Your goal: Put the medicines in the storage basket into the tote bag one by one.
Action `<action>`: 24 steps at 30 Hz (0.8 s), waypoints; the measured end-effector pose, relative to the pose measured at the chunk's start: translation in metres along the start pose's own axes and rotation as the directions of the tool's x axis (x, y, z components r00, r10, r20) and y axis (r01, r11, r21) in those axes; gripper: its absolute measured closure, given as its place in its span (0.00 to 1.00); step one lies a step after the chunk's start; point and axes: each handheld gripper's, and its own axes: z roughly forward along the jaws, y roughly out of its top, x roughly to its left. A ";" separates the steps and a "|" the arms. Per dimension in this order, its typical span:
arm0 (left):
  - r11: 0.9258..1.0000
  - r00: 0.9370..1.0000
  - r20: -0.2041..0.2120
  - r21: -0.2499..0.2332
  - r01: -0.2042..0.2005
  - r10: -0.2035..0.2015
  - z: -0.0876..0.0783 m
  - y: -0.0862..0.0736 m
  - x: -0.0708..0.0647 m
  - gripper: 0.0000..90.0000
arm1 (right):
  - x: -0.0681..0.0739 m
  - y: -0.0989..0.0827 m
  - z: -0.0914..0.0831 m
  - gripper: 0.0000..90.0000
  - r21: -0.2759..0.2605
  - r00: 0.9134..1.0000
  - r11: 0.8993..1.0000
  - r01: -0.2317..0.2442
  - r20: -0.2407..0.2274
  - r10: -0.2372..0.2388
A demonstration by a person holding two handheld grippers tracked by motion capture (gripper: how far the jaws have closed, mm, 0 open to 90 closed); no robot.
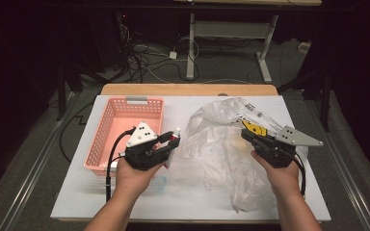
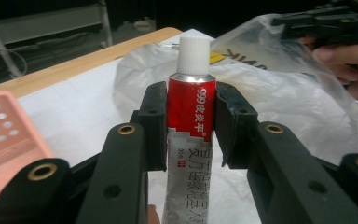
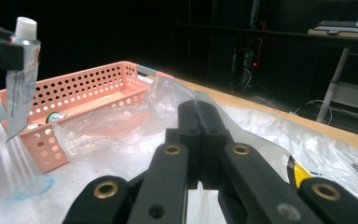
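A metal tube [image 2: 191, 107] with a red label and a white cap stands upright between the pads of my left gripper [image 2: 189, 126], which is shut on it. In the high view that gripper [image 1: 172, 141] holds the tube [image 1: 174, 136] just right of the pink perforated basket [image 1: 107, 130]. My right gripper [image 1: 244, 134] is at the upper right edge of a crumpled clear plastic bag [image 1: 217, 139]. Its jaws [image 3: 199, 121] are pressed together, apparently pinching the bag film [image 3: 102, 126]. The right gripper view shows the tube [image 3: 22, 70] raised at far left, above the basket [image 3: 88, 84].
A white sheet [image 1: 270, 202] covers the table, with a wooden edge [image 1: 188, 89] at the back. A small clear bluish item [image 1: 160, 182] lies near the left wrist. Something green [image 3: 56, 116] lies inside the basket. Cables and desk legs [image 1: 191, 48] lie on the floor beyond.
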 end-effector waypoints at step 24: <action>0.998 0.994 0.100 0.046 -0.044 0.039 0.053 -0.004 -0.036 0.73 | 0.005 0.000 0.004 1.00 0.001 1.000 1.000 0.007 -0.015 -0.007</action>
